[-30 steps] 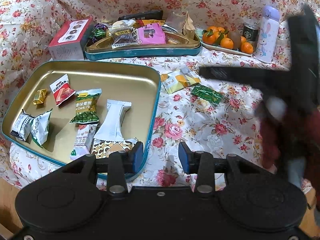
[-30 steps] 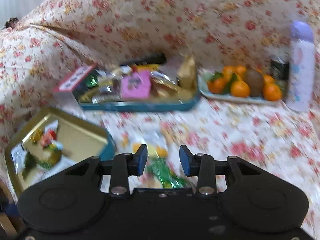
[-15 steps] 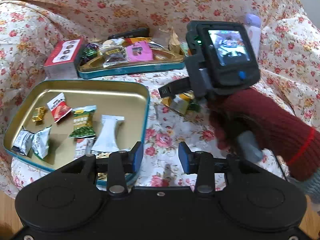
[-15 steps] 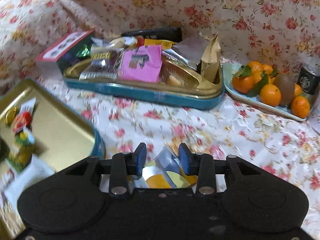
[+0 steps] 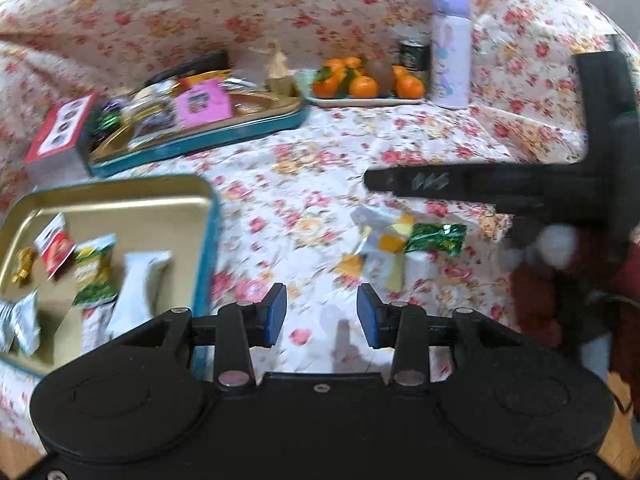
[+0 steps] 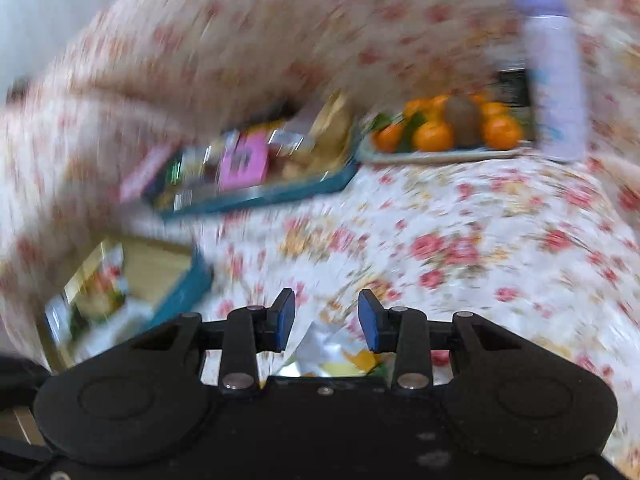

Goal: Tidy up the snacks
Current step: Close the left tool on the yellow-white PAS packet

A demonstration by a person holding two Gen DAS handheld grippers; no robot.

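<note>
The loose packets [image 5: 384,240] lie on the cloth [image 5: 320,152] at three o'clock of the tin [image 5: 200,200], light, crinkly and slippery, best pinched by a sealed edge, with left gripper [image 5: 322,314] and right gripper [image 6: 326,318] both parted, empty.

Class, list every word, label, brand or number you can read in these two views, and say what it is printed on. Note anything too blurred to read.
None can be read; blur smears all print.
Red box: label pictures only, no legible words.
Pink packet: print blurred.
Red packet and green packet in the near tin: print blurred.
Dark can: round logo, unreadable.
Bottle: picture only.
</note>
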